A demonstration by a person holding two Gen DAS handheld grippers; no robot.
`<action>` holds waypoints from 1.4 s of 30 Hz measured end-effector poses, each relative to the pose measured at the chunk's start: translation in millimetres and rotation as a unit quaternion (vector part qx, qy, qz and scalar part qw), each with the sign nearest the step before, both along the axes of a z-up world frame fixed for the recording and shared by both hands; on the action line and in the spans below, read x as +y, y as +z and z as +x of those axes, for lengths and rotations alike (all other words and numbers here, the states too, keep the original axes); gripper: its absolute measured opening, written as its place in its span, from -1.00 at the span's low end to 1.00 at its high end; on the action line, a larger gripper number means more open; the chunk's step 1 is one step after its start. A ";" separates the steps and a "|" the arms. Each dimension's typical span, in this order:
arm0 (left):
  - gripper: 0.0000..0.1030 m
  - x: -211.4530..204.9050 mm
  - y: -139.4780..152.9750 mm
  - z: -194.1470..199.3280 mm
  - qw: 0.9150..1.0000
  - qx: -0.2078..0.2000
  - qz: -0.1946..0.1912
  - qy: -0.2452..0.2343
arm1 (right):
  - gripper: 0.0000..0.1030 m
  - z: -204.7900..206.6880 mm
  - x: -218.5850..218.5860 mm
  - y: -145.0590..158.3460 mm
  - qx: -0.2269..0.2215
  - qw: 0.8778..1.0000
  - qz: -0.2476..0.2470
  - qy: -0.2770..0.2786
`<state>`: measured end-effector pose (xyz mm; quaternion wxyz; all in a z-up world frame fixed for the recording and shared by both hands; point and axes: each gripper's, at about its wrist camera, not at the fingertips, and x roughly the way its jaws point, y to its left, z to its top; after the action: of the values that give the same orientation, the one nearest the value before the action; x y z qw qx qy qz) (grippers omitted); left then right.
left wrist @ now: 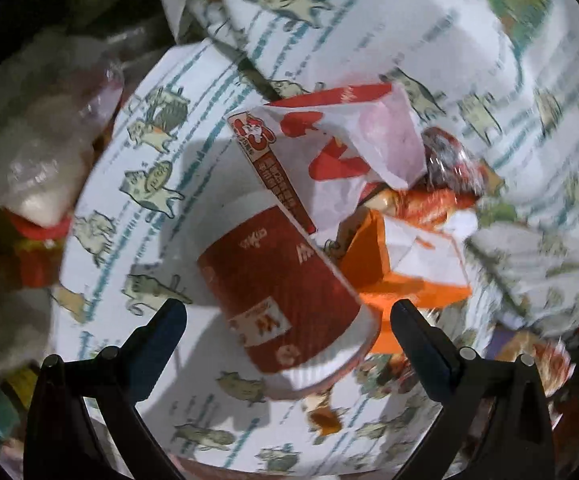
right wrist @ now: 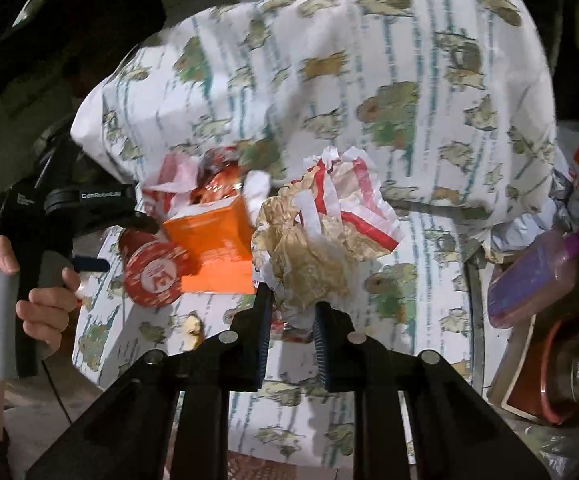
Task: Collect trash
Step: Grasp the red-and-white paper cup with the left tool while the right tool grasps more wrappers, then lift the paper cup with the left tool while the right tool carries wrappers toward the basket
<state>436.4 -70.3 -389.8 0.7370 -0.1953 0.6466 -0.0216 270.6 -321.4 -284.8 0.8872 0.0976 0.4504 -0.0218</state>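
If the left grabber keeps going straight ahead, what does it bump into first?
Most likely the red paper cup. It lies tipped over on the cat-print sheet, right between the open fingers of the left gripper. The orange box sits just beyond it to the right. Depth is hard to judge here.

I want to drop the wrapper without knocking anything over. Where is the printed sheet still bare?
Bare printed sheet lies left of the red cup, and in the right wrist view right of the crumpled wrapper. It is crowded in the middle around the orange box.
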 end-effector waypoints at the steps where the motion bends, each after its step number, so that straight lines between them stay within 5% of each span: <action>1: 0.99 1.9 -4.0 1.6 1.000 0.009 -0.007 0.013 | -0.64 -0.4 -7.1 -0.3 0.002 1.000 0.013 -0.005; 5: 0.95 -1.6 -27.9 5.0 0.998 0.045 -0.022 0.025 | -0.64 -0.7 -30.9 -1.3 0.010 0.998 0.055 -0.026; 10: 0.70 -12.4 -30.0 2.9 0.999 0.042 -0.032 0.005 | -0.64 2.2 -38.3 7.4 -0.004 0.998 0.059 -0.031; 18: 0.63 -27.6 24.4 -20.4 0.995 -0.048 0.040 -0.084 | -0.64 6.0 -25.0 12.7 -0.012 0.996 0.085 -0.011; 29: 0.59 0.2 81.5 -62.8 0.982 -0.159 -0.013 -0.104 | -0.64 -0.7 3.9 18.7 -0.038 0.994 0.098 0.027; 42: 0.58 9.6 105.1 -102.2 0.963 -0.217 0.006 -0.159 | -0.64 -8.1 22.4 20.9 -0.056 0.991 0.101 0.064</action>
<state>334.1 -60.7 -284.7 0.8477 -0.0765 0.4944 -0.1763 262.6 -299.0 -264.0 0.8964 0.1583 0.4049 0.0860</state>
